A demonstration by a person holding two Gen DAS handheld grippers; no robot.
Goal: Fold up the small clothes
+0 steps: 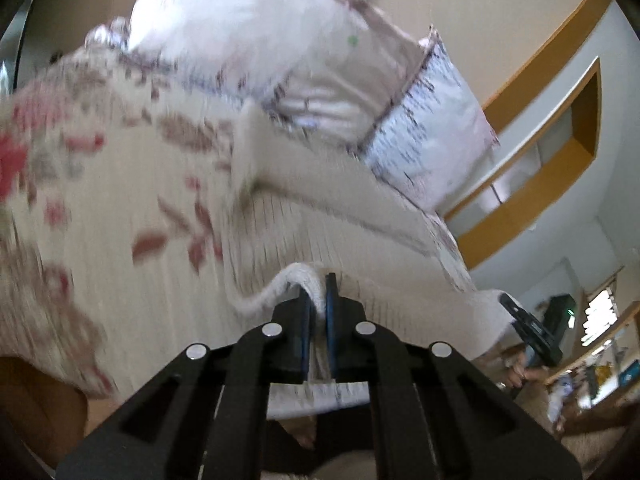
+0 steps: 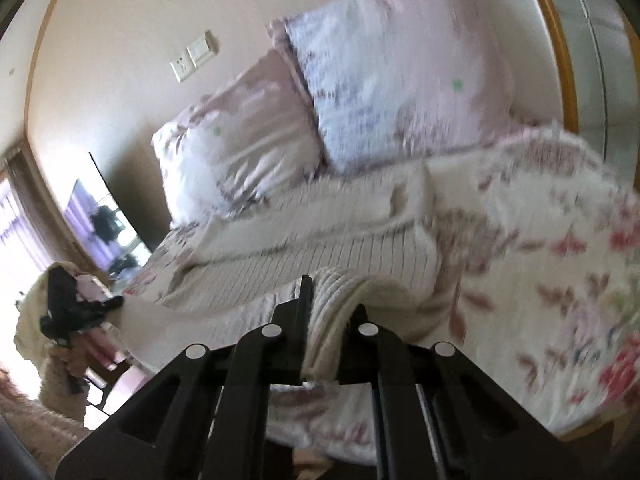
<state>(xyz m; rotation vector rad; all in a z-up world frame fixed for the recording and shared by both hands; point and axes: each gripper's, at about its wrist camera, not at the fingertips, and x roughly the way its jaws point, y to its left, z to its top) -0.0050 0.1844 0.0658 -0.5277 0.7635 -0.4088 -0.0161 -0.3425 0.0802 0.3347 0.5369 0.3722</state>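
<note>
Bed (image 2: 560,280) with floral cover carries two pillows (image 2: 400,92) at the far side and the cream ribbed garment (image 1: 320,220) spread near its edge, where the left gripper (image 1: 319,300) and right gripper (image 2: 332,312) each pinch a garment edge.

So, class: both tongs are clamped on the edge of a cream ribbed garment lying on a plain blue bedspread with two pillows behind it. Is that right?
Not quite. The bedspread is cream with a red and pink floral print, not plain blue, as the right wrist view shows. The rest stands: the left tongs and right tongs are each shut on the cream ribbed garment, with two pillows behind.
</note>
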